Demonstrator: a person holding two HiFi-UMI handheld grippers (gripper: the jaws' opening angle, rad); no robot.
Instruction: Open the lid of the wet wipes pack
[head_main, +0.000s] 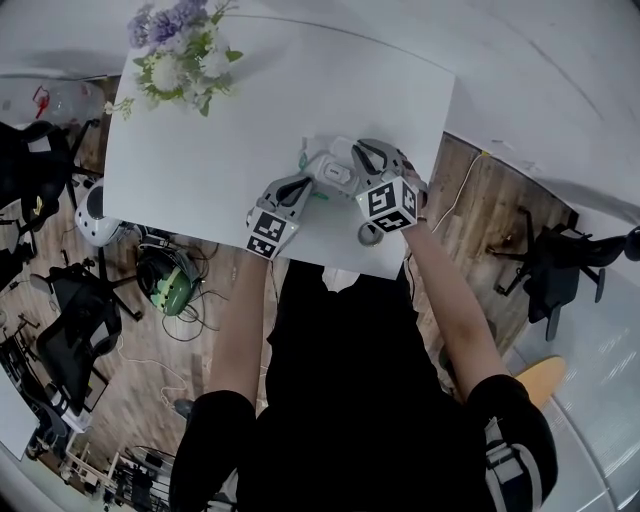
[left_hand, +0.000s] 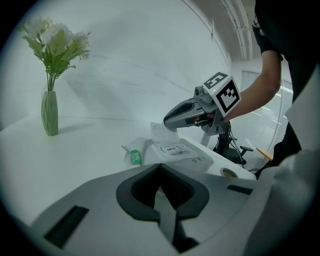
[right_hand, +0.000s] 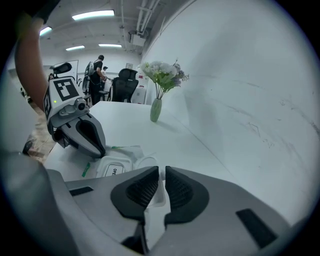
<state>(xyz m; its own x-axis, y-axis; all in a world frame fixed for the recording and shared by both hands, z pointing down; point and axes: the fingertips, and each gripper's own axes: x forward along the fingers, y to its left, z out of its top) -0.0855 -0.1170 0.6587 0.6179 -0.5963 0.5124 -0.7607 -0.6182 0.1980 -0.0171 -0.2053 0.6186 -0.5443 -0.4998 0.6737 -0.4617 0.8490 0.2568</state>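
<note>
Wet wipes pack; rounded translucent lid upright

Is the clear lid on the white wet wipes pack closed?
No, the clear plastic lid stands flipped up at the back of the white wet wipes pack.

Checked desk: white, smooth, matt with a faint sheen. On desk, wet wipes pack: soft white film, crinkled at the end seals. Its lid: thin translucent hard plastic, glossy. At far corner of desk, vase: ribbed, green, glazed-looking. Over desk, left gripper and right gripper: moulded grey plastic shells, matt. Fingers faced with dark, finely ribbed, rubber-like pads. Below desk, floor: brown wood-look planks, low sheen.
</note>
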